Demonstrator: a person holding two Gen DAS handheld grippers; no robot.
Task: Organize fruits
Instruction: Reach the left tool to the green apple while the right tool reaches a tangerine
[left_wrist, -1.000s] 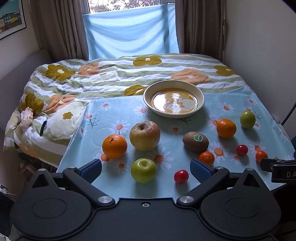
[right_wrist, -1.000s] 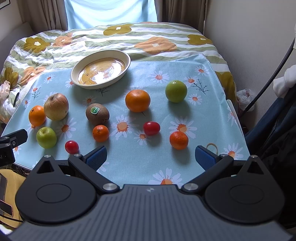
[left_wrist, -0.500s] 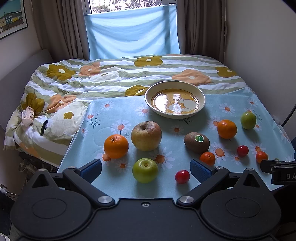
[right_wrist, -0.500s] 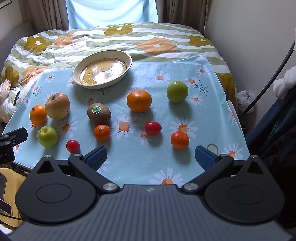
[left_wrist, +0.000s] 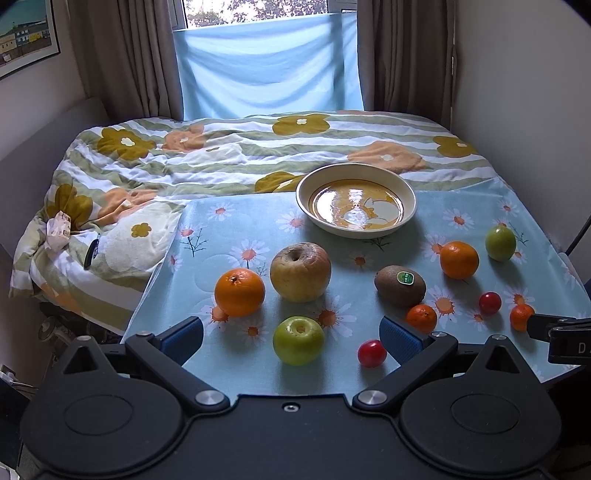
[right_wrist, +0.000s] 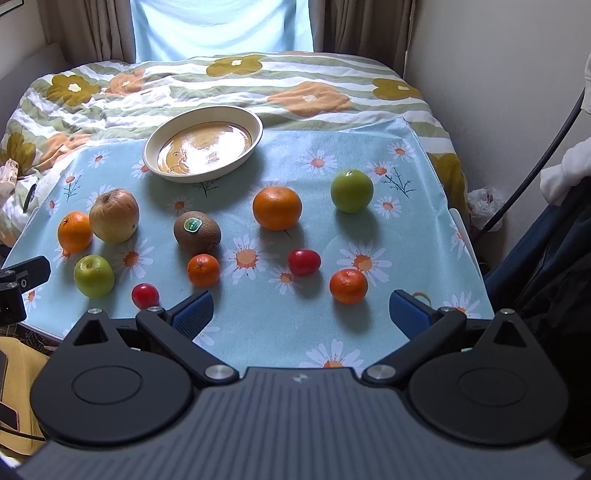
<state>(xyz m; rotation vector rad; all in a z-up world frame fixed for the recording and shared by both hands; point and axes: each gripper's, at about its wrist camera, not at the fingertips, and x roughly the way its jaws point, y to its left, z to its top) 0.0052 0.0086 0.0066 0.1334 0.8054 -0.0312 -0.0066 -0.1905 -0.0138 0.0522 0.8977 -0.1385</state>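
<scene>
Several fruits lie on a daisy-print blue cloth (left_wrist: 229, 266). A cream bowl (left_wrist: 406, 184) with a glossy orange inside stands empty at the back; it also shows in the right wrist view (right_wrist: 255, 120). My left gripper (left_wrist: 291, 338) is open and empty, just short of a green apple (left_wrist: 298, 340). An orange (left_wrist: 240, 292), a large yellowish apple (left_wrist: 300, 272), a kiwi (left_wrist: 399, 286) and a cherry tomato (left_wrist: 371, 353) lie near. My right gripper (right_wrist: 302, 315) is open and empty, near a small mandarin (right_wrist: 348, 286) and a red tomato (right_wrist: 303, 262).
An orange (right_wrist: 277, 207), a green apple (right_wrist: 351, 191) and a small mandarin (right_wrist: 203, 270) lie mid-cloth. A flowered striped duvet (left_wrist: 221, 155) lies behind and left. A wall (right_wrist: 498, 92) and a black cable (right_wrist: 535, 166) are at the right.
Both views have shifted slightly: the fruits and bowl sit a little further right and lower in the frames. No fruit has moved on the cloth. Both grippers stay open.
</scene>
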